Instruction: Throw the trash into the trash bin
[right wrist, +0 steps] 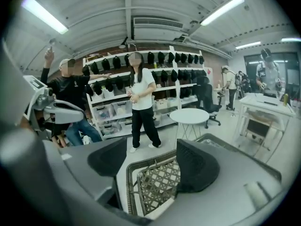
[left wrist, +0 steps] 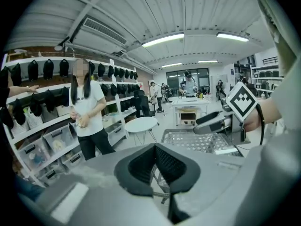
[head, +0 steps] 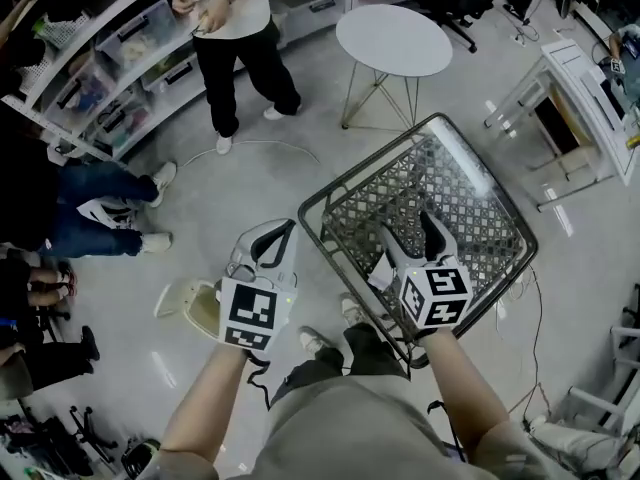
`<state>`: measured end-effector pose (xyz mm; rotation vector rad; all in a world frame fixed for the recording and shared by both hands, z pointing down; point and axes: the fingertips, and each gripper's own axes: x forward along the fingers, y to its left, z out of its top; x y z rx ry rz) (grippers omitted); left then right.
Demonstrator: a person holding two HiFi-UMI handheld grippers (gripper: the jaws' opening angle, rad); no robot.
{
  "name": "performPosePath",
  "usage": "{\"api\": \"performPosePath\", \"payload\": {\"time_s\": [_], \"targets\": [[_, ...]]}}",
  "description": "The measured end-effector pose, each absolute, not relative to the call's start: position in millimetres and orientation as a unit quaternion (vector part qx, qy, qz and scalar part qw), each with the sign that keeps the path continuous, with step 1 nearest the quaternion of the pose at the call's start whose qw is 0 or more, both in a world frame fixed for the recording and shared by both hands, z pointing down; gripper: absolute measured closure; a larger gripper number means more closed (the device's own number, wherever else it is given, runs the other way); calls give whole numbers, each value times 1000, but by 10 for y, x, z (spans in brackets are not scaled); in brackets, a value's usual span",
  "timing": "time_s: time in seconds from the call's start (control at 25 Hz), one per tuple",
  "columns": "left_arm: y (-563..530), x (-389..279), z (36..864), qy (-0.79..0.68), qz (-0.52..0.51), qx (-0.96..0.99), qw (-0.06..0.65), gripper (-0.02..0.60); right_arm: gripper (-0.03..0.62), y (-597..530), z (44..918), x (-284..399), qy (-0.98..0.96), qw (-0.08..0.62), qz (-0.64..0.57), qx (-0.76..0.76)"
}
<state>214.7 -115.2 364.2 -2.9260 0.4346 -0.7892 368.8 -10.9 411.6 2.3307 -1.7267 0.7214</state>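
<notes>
Two ways to go wrong from here, judging by the layout. First, note the right gripper [head: 410,233]: jaws spread wide, nothing between them except a view down into the wire-mesh trash bin [head: 365,163] directly beneath and ahead of it. Note too the left gripper [head: 272,238], with the bin off to its right, pads meeting at the tips and pinching nothing. Can find no trash in either grip, and cannot rule out some already lying in the bin, given the blur of mesh and floor under the right gripper. Might take the pale flat object [head: 185,303] on the floor just below and behind the left gripper for the piece to be thrown, though cannot identify it for sure. If so, expect trouble reaching it. Would call for a low stoop and a turn back toward the holder's own feet, with closed jaws needing to part first or else merely shoving it along the smooth floor. Second, beware the right gripper's place close over the bin's near rim. Sweeping it sideways risks clipping the wire edge and rocking or tipping a light-looking basket. Likewise, avoid letting anything light go from beside that rim rather than from above the mesh. Risks dropping it outside, onto the floor to the left gripper's right.
</notes>
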Motion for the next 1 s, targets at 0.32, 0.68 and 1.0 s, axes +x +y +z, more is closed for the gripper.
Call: {"api": "performPosePath", "payload": {"time_s": [0.32,0.68,1.0], "targets": [[-942,2536,4325,88,-302,-949,19,578,229,162,5245,3920,-489,69,342,799],[-660,2621,5060,43,-354,-934,-24,578,186,499,6288,3848,-391,77,435,807],[-614,2559,5431,33,-385,-921,-38,578,164,685,6906,3779,-305,73,506,804]]}}
